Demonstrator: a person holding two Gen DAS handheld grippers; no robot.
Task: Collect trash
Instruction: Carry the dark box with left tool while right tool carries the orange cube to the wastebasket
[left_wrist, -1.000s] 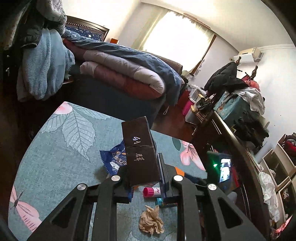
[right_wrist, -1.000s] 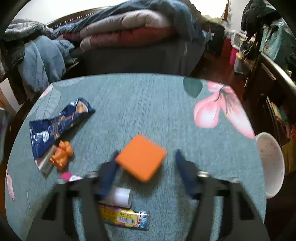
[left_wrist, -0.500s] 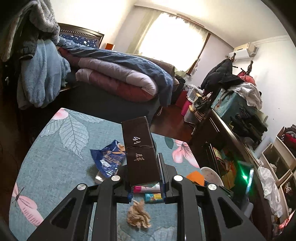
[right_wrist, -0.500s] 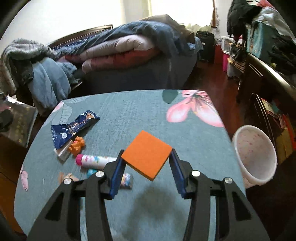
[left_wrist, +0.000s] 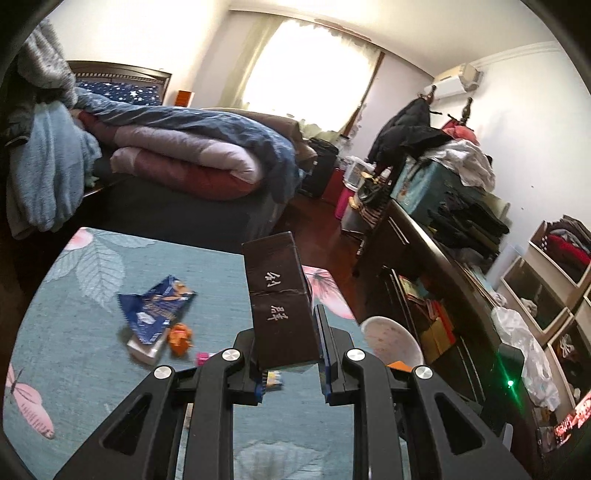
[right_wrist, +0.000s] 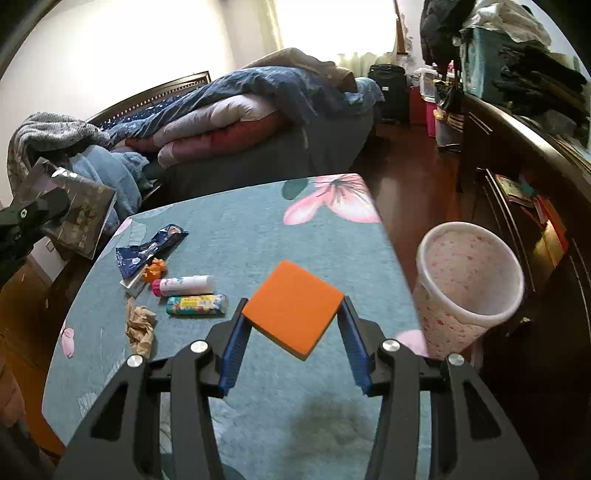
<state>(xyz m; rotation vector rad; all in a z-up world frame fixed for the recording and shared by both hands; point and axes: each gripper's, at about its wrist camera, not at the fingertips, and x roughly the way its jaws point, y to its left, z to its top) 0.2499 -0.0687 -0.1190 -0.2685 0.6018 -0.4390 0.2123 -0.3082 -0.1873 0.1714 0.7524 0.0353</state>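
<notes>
My left gripper (left_wrist: 290, 354) is shut on a dark brown box (left_wrist: 280, 299) with white characters, held above the teal flowered table (left_wrist: 74, 350). In the right wrist view that same box (right_wrist: 74, 212) shows at the far left, raised off the table. My right gripper (right_wrist: 293, 325) is shut on an orange square pad (right_wrist: 295, 306), clamped by two opposite corners over the table's right side. A pink speckled waste bin (right_wrist: 469, 291) stands on the floor just right of the table; its rim (left_wrist: 391, 339) also peeks past the left gripper's fingers.
On the table (right_wrist: 240, 240) lie a blue snack wrapper (right_wrist: 147, 249), an orange crumpled scrap (right_wrist: 155, 269), a white tube with pink cap (right_wrist: 184, 284), a small colourful tube (right_wrist: 195, 304) and a crumpled brown paper (right_wrist: 140, 325). A bed (left_wrist: 184, 166) stands behind; a dark cabinet (right_wrist: 517, 166) runs along the right.
Both grippers have risen and drawn back with their loads. The right one has swung toward the table's right edge, bringing the pink bin into full view.
</notes>
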